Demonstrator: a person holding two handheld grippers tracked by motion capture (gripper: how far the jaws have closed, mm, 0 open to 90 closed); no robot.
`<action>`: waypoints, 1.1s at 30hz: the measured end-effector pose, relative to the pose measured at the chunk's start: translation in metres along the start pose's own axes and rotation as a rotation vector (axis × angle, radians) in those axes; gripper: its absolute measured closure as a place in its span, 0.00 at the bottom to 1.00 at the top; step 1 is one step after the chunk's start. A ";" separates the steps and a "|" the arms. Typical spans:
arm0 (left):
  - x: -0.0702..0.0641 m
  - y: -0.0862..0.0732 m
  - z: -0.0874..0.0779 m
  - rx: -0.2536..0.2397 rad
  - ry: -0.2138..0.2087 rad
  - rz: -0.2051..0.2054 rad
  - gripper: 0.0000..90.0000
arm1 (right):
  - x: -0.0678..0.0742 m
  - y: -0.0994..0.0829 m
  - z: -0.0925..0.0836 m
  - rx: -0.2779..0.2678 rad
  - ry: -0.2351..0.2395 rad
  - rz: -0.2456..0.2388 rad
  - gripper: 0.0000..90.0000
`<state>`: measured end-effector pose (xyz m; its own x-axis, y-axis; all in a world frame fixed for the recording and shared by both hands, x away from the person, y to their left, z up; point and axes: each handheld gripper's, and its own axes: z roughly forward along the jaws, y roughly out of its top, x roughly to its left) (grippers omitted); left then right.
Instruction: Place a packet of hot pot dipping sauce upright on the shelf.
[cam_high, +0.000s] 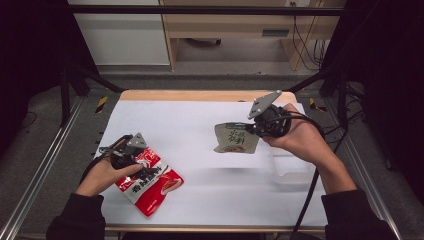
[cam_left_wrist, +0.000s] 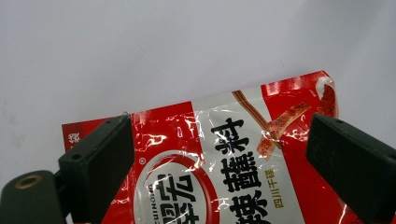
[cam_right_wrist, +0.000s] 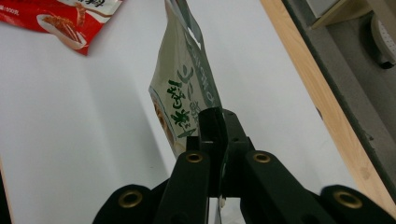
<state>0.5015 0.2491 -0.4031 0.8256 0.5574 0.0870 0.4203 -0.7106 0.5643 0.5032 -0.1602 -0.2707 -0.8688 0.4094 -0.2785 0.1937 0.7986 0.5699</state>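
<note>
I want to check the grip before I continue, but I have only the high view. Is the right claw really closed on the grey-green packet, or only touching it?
Observer: In the right gripper view the right claw is shut on the edge of the grey-green packet; both jaws pinch it.
Operator: Thank you. And the left claw, is it holding the red packet?
Observer: No. In the left gripper view the left claw is open, its jaws standing wide on either side above the red packet.
Operator: Is the red packet flat?
Observer: Yes, it lies flat on the white table cover, printed side up.
</note>
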 end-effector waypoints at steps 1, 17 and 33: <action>0.000 0.000 0.000 0.000 0.000 0.000 0.09 | 0.000 0.000 0.000 0.000 0.000 0.000 1.00; 0.002 -0.003 0.000 0.004 0.006 -0.007 0.09 | -0.029 -0.021 -0.040 -0.040 -0.076 0.067 1.00; 0.004 -0.005 -0.001 0.002 0.006 -0.020 0.09 | -0.051 -0.043 -0.059 -0.038 -0.132 0.103 1.00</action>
<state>0.5018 0.2558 -0.4048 0.8145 0.5746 0.0807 0.4377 -0.6998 0.5645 0.5119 -0.2416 -0.2354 -0.7774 0.5447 -0.3145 0.2590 0.7329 0.6291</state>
